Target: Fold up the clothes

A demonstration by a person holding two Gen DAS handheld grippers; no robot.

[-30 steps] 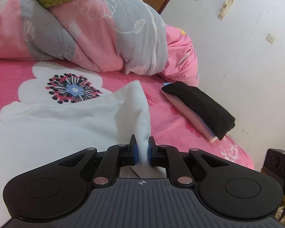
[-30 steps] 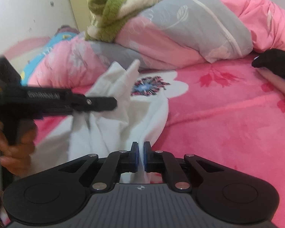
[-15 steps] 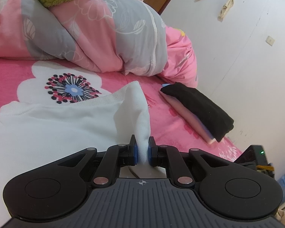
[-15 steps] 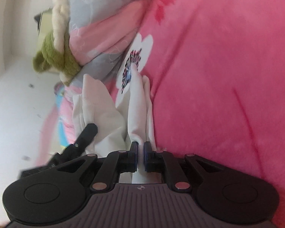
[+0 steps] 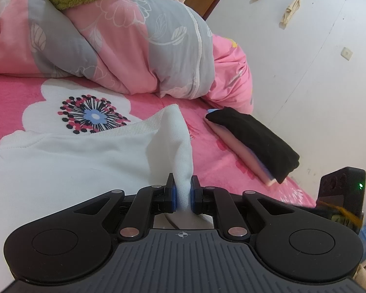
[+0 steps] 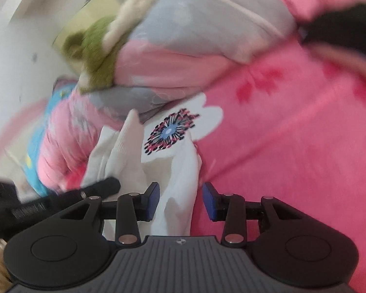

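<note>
White garment [image 5: 68, 163] spread on pink bedspread [image 5: 12, 97].
Left gripper [image 5: 183, 191] pinches its near-right fold; right gripper [image 6: 180, 201] jaws, just opening, stand apart around loose cloth.

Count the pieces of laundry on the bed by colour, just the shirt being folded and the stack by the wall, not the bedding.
White: 1, the shirt
Black: 1, the folded garment on top of the stack
Pink: 1, the folded piece beneath it
Total: 3
A sliver of blue shows within the stack; too little to count.
</note>
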